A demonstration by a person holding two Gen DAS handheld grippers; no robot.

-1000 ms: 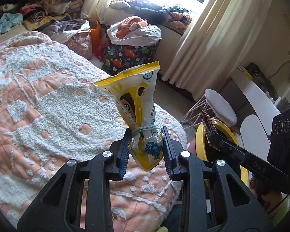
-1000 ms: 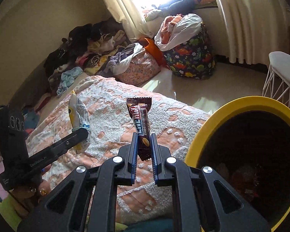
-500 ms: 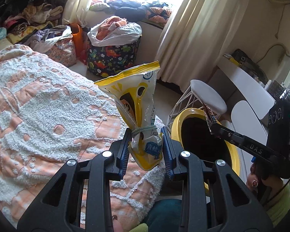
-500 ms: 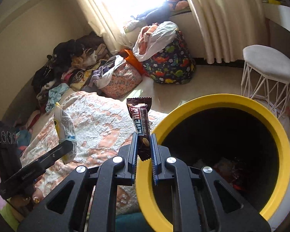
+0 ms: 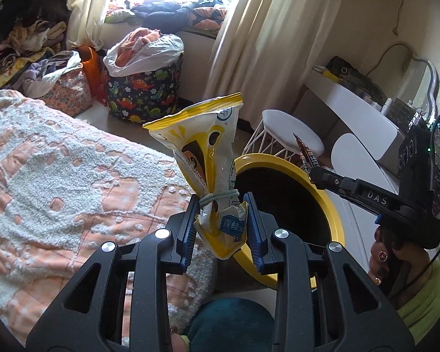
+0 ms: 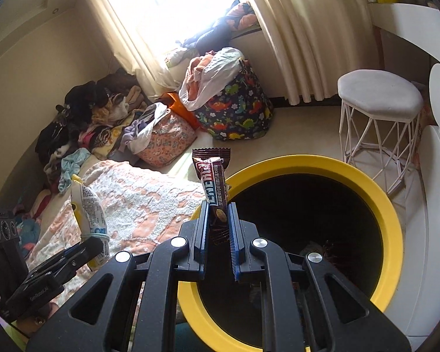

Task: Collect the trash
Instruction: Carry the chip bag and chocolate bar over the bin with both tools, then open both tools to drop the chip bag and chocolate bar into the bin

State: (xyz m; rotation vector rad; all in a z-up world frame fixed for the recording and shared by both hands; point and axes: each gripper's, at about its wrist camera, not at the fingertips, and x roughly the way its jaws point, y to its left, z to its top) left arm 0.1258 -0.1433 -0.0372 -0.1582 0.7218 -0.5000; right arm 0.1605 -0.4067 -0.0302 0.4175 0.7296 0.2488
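Bin (image 6: 391, 226) interior dark, contents unclear

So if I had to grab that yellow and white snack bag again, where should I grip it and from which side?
Grip the yellow snack bag at its knotted lower end, just below the elastic band, coming from beneath. The band cinches it into a narrow, firm neck there, while the upper part flares wide and crumpled. The left gripper holds it so now.
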